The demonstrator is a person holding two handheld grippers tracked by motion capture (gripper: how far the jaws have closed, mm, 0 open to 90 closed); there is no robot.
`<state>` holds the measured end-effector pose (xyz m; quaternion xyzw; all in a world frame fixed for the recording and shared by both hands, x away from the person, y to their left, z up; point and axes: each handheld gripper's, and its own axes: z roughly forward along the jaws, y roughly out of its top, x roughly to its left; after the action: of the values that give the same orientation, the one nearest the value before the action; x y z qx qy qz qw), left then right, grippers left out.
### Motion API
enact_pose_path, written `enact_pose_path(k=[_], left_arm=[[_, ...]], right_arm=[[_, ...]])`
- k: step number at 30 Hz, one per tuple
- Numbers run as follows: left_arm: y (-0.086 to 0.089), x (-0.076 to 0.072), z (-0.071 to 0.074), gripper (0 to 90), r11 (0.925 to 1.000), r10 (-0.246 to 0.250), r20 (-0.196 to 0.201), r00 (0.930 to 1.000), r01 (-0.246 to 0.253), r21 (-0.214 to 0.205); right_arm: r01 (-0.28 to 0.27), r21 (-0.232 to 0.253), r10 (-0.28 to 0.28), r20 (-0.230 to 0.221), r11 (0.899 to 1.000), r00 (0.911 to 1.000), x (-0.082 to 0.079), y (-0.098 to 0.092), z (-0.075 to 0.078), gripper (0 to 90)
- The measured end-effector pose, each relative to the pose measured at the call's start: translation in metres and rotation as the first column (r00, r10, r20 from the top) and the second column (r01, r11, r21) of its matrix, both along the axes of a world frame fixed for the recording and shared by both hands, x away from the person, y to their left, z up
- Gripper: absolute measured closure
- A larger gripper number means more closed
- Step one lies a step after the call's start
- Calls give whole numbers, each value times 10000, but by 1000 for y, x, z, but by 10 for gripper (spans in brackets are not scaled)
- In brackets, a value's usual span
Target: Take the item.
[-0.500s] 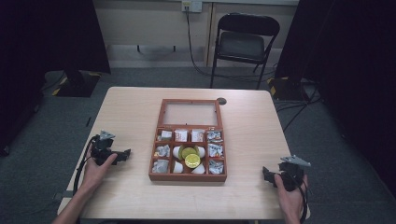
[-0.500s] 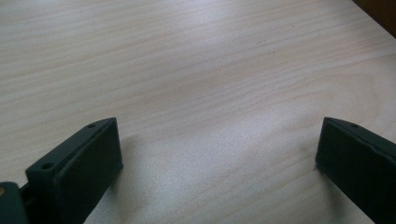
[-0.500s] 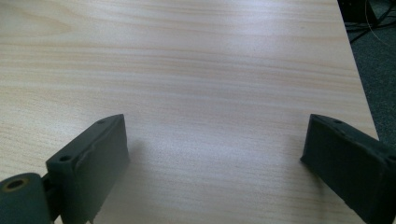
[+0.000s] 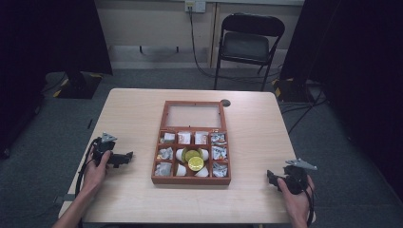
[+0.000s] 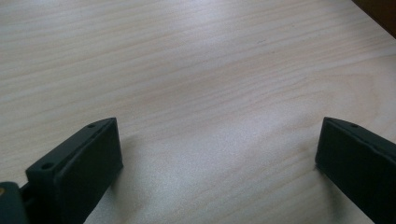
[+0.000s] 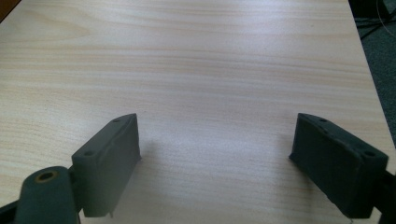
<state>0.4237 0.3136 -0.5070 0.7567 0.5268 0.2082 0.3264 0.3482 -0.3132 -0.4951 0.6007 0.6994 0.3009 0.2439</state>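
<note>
A brown wooden compartment box [image 4: 192, 179] lies in the middle of the pale wood table [image 4: 138, 114], its glass lid folded back. Its cells hold small wrapped packets, white cups and two round gold tins [image 4: 195, 163]. My left gripper [image 4: 127, 156] rests on the table left of the box, held by a hand, jaws pointing toward the box. In the left gripper view the left gripper [image 5: 217, 158] stands open over bare wood. My right gripper [image 4: 270, 178] lies near the front right corner, and in its own view the right gripper [image 6: 217, 154] is open with nothing between the pads.
A black folding chair [image 4: 247, 45] stands behind the table's far edge. A small dark round grommet [image 4: 225, 102] sits in the tabletop beside the lid. The table's right edge [image 6: 369, 79] runs close to the right gripper, with grey floor beyond.
</note>
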Motion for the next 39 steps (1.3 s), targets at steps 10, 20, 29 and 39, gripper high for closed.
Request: enact_pose_path(k=[10, 20, 29, 39], left_arm=[[0, 0, 0, 0, 10000, 1, -4, 10000, -1, -11], [0, 0, 0, 0, 10000, 6, -6, 10000, -6, -10], [0, 0, 0, 0, 10000, 4, -8, 10000, -4, -7], [0, 0, 0, 0, 10000, 1, -5, 10000, -1, 8]], right_arm=[[-313, 414, 304, 226, 9987, 9993, -2, 5, 5, 148], [-918, 678, 911, 126, 9935, 9958, -1, 15, 13, 192], [-1300, 1147, 1250, 495, 9849, 9909, 1, 29, 25, 248], [-1983, 988, 1905, 831, 9751, 9782, 7, 52, 44, 295]])
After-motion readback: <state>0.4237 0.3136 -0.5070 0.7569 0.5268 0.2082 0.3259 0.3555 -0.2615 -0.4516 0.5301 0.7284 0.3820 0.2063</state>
